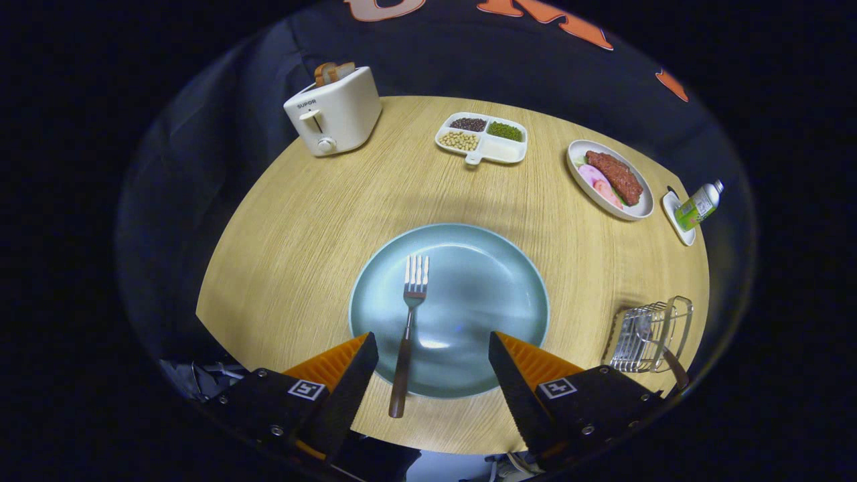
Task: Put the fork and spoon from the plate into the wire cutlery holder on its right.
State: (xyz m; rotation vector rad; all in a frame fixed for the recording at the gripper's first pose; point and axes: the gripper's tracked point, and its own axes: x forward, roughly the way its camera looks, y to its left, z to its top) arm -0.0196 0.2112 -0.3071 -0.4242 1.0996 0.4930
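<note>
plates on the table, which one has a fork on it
The large blue plate just ahead of the open gripper; the fork lies on it. The others hold food.

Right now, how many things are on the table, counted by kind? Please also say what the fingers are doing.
Plates, trays and dishes: 4 (blue plate, divided tray, food plate, small dish)
Cutlery: 1 (fork)
Holders: 1 (wire holder)
Appliances: 1 (toaster)
Bottles: 1 (bottle)
Total: 8
The gripper fingers are open, either side of the fork handle.
</note>
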